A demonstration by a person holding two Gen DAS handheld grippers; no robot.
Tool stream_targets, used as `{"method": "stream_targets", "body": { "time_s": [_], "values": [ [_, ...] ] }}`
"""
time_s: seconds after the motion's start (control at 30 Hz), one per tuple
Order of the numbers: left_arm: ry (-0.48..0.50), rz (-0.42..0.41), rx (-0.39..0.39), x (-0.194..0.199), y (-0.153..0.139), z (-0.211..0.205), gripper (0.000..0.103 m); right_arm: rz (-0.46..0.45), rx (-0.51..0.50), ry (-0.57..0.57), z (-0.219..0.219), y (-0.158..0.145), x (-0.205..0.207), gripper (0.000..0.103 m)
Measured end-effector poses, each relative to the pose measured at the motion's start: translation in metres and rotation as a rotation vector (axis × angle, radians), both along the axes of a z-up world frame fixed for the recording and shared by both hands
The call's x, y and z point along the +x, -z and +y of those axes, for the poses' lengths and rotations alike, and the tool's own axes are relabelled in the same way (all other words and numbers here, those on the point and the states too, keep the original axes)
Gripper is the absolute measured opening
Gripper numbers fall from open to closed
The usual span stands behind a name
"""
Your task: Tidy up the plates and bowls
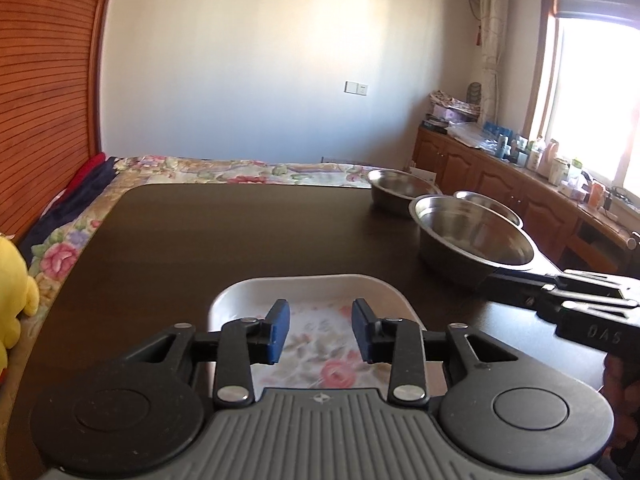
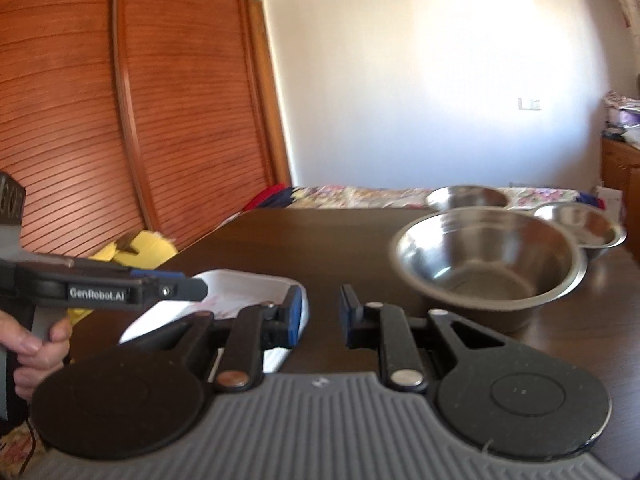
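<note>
Blue-padded fingers of the left gripper (image 1: 320,330) stand narrowly apart at the lower centre of the left wrist view, holding nothing, above a white floral plate (image 1: 316,300) on the dark table (image 1: 200,240); at right of that frame the right gripper (image 1: 516,280) reaches to the near rim of the nearest steel bowl (image 1: 472,236), though whether it touches is unclear; two more steel bowls (image 1: 400,190) sit behind it toward the upper right. From the right wrist view, the right gripper's fingers (image 2: 294,312) are narrowly parted and empty; a hand (image 2: 38,344) grips the left tool at lower left; a yellow plush toy (image 1: 12,280) lies at the left edge.
</note>
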State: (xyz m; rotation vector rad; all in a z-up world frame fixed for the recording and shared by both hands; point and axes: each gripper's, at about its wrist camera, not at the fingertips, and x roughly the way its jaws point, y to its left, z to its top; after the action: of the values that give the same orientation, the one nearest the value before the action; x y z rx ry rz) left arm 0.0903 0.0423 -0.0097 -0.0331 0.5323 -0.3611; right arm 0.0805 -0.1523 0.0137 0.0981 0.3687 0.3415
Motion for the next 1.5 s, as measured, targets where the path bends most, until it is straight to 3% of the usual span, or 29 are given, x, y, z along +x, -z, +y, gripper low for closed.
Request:
{"method": "stream_targets", "body": {
  "time_s": [0.2,0.33,0.57,0.77,0.9,1.2,1.5],
  "values": [
    [0.021,-0.020,-0.006,0.019,-0.003,-0.031,0.052,-0.039,0.004,0.102,-0.035,-0.004,-0.003,0.023],
    [0.053,-0.046,0.017,0.027,-0.009,-0.054,0.053,-0.056,-0.006,0.165,-0.059,-0.007,-0.001,0.029],
    [0.099,-0.049,0.030,0.043,-0.010,-0.083,0.059,-0.068,-0.042,0.234,-0.093,-0.007,0.009,0.030],
    [0.110,-0.028,0.061,0.056,-0.003,-0.104,0.062,-0.061,-0.053,0.237,-0.110,-0.001,0.026,0.032],
    [0.109,-0.013,0.071,0.063,-0.002,-0.113,0.063,-0.057,-0.048,0.229,-0.117,0.004,0.038,0.047],
    [0.088,0.008,0.074,0.080,0.002,-0.127,0.071,-0.034,-0.030,0.197,-0.129,0.012,0.059,0.051],
    [0.101,0.035,0.077,0.094,0.008,-0.141,0.071,0.005,-0.016,0.182,-0.134,0.020,0.071,0.052]
  ]
}}
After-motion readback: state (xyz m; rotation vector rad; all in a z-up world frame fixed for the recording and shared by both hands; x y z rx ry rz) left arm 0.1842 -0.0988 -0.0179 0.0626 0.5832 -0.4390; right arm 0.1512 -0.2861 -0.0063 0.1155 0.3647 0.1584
